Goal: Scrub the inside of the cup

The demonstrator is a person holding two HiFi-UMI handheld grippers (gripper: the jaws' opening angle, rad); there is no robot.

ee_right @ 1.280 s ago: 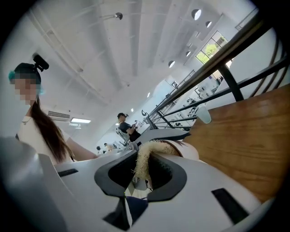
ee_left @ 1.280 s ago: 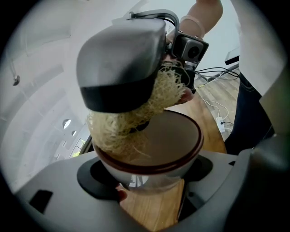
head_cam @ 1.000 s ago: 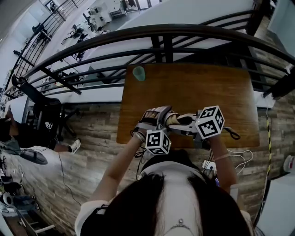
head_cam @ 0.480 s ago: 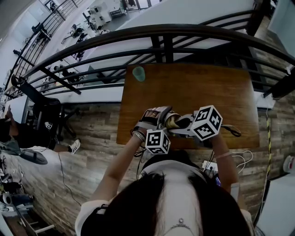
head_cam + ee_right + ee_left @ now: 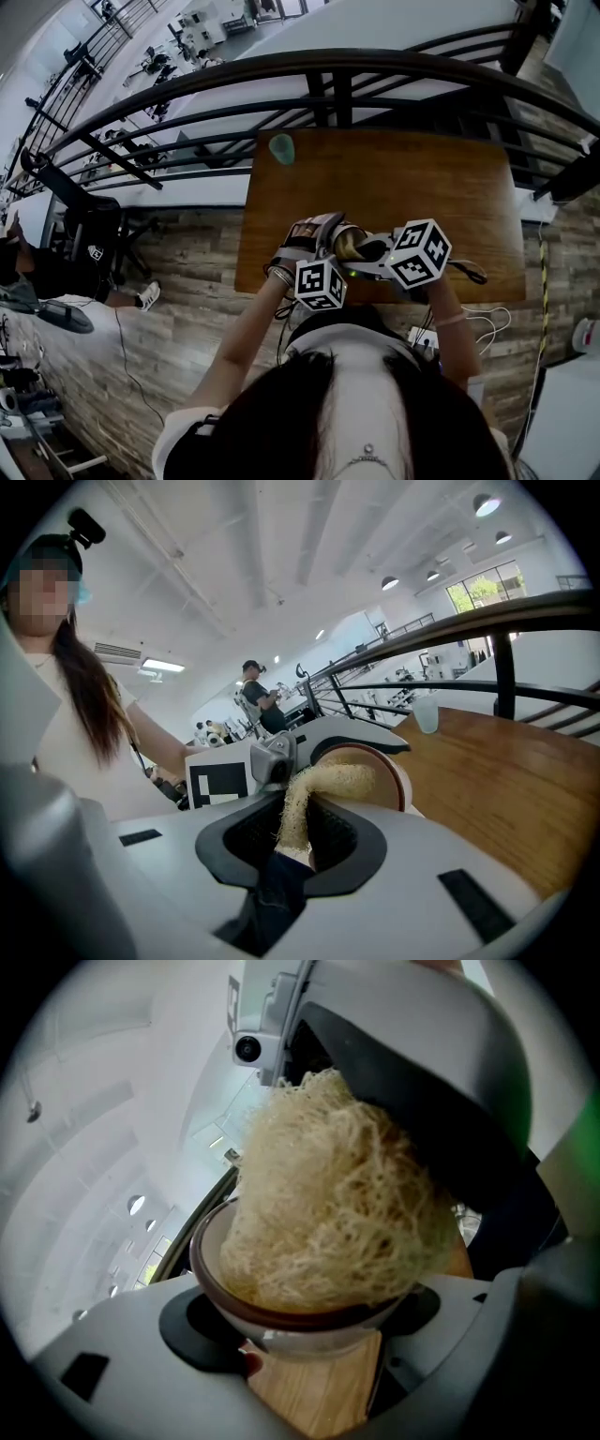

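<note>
Cup: brown-rimmed cup (image 5: 208,1265), held over the near edge of the desk (image 5: 412,178), mouth tipped toward the right gripper.
Left gripper (image 5: 305,1335): fingers clenched on the cup's sides.
Right gripper (image 5: 292,832): fingers grasping a straw-coloured loofah (image 5: 328,778), its end stuffed into the cup.
Far corner: pale green tumbler (image 5: 281,148) stands beside the railing (image 5: 328,66).

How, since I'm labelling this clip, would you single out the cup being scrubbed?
Look at the wooden table's near edge, in the left hand-held gripper. The pale, brown-rimmed cup there is stuffed with a fibrous scrubber; the green cup at the far corner stands alone.
</note>
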